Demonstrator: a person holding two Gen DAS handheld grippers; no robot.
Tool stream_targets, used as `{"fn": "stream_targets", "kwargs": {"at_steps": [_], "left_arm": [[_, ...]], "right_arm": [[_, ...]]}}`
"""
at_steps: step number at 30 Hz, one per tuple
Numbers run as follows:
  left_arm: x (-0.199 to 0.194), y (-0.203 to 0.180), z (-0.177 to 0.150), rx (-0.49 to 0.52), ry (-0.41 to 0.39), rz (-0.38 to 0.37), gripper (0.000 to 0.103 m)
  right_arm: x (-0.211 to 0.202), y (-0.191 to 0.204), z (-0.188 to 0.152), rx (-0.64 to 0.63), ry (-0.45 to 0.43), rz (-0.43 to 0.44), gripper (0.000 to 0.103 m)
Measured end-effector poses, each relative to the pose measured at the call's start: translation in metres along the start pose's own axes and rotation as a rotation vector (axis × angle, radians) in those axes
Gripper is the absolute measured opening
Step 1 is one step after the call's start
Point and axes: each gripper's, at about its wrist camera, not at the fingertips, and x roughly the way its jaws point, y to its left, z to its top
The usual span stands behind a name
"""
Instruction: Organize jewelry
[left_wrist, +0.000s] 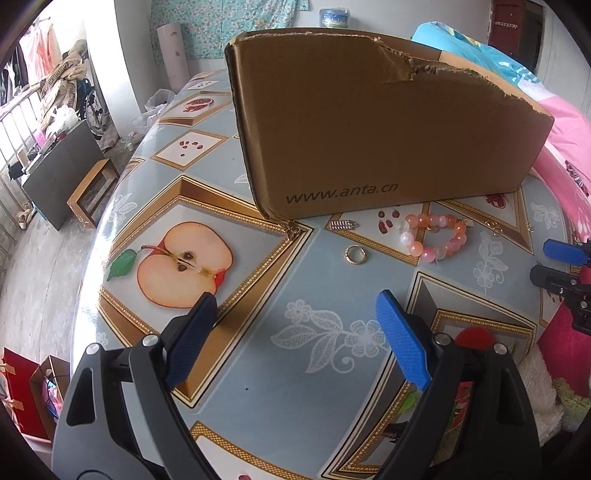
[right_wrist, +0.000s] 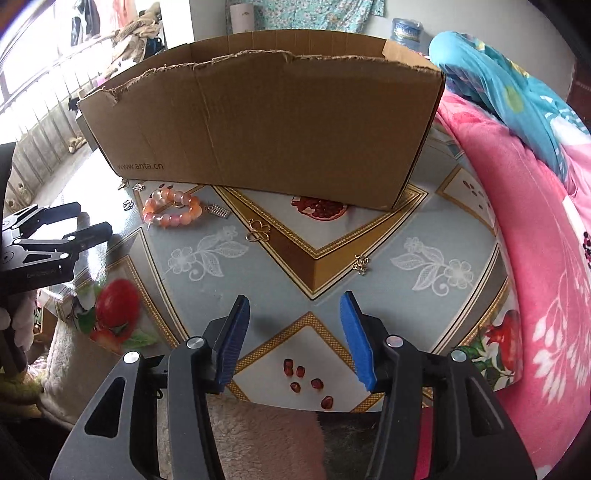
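A pink and orange bead bracelet lies on the patterned table, close to the front wall of a torn cardboard box. A gold ring and a silver earring rest near it. Further right lie a gold clover piece and a small gold earring. My left gripper hangs open above the tablecloth, short of the ring, with nothing between its blue pads. My right gripper is open too, near the table's front edge, and it holds nothing.
The table carries a blue cloth printed with fruit and flowers. A pink blanket is piled along the right side. A fluffy white cover lies below the front edge. Furniture and clutter stand on the floor at the left.
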Motion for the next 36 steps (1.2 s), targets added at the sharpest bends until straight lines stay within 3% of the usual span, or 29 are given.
{"fn": "stream_targets", "kwargs": {"at_steps": [9, 18, 36], "left_arm": [[0.003, 0.004, 0.001, -0.018, 0.018, 0.009, 0.094], [0.004, 0.005, 0.001, -0.024, 0.034, 0.009, 0.095], [0.006, 0.005, 0.005, -0.037, 0.065, 0.013, 0.095]], "right_arm": [[0.008, -0.001, 0.004, 0.032, -0.015, -0.025, 0.07], [0.019, 0.0, 0.012, 0.032, 0.013, -0.027, 0.094], [0.024, 0.002, 0.022, 0.063, 0.06, -0.04, 0.097]]}}
